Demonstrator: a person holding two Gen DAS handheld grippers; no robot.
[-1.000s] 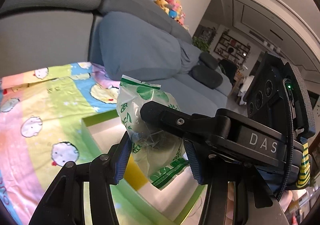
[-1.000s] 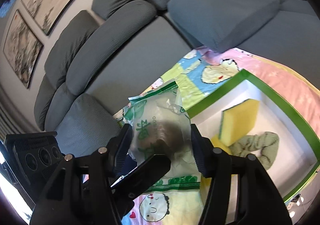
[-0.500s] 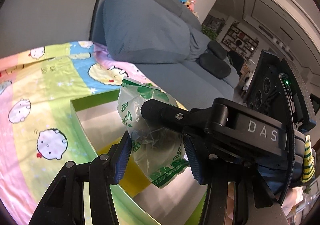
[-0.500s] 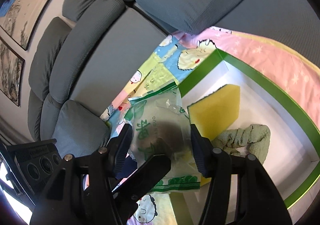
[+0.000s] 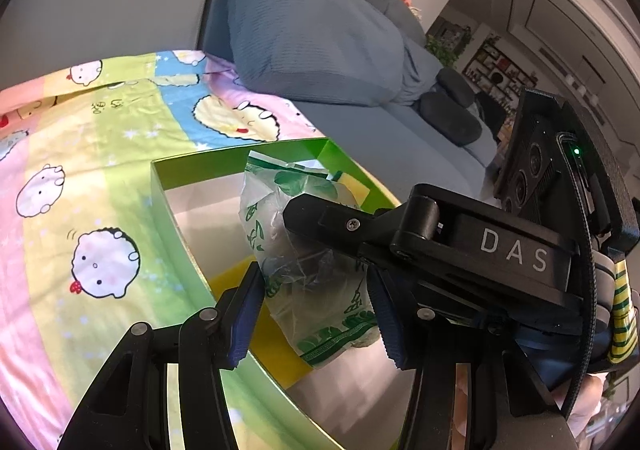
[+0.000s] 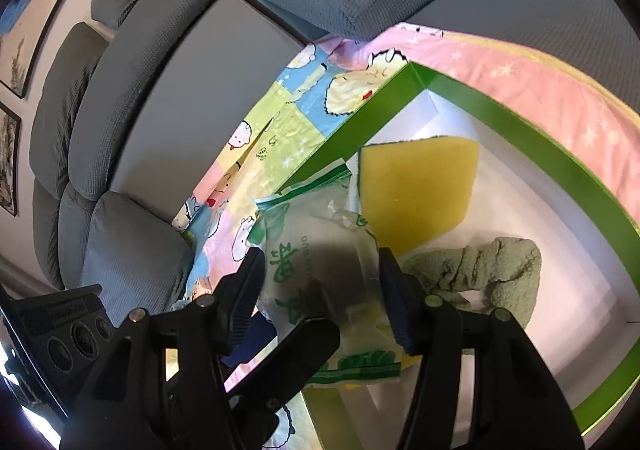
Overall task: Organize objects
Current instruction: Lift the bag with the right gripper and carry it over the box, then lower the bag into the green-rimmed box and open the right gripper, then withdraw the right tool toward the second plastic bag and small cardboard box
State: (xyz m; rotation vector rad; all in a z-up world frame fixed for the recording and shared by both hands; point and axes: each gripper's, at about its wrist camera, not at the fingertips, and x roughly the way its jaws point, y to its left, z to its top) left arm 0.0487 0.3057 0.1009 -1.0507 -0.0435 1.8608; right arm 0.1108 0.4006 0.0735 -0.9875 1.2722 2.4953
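Both the left tool [image 5: 316, 310] and right tool [image 6: 320, 290] seemingly pinch one green-printed bag [image 6: 320, 250], partly open.

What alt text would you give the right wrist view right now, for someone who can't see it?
Both grippers grip a crinkled clear plastic packet with green print, held over the edge of a green-rimmed white box. The box holds a yellow sponge and a sage-green terry cloth. It sits on a pastel cartoon-print sheet before a grey sofa.
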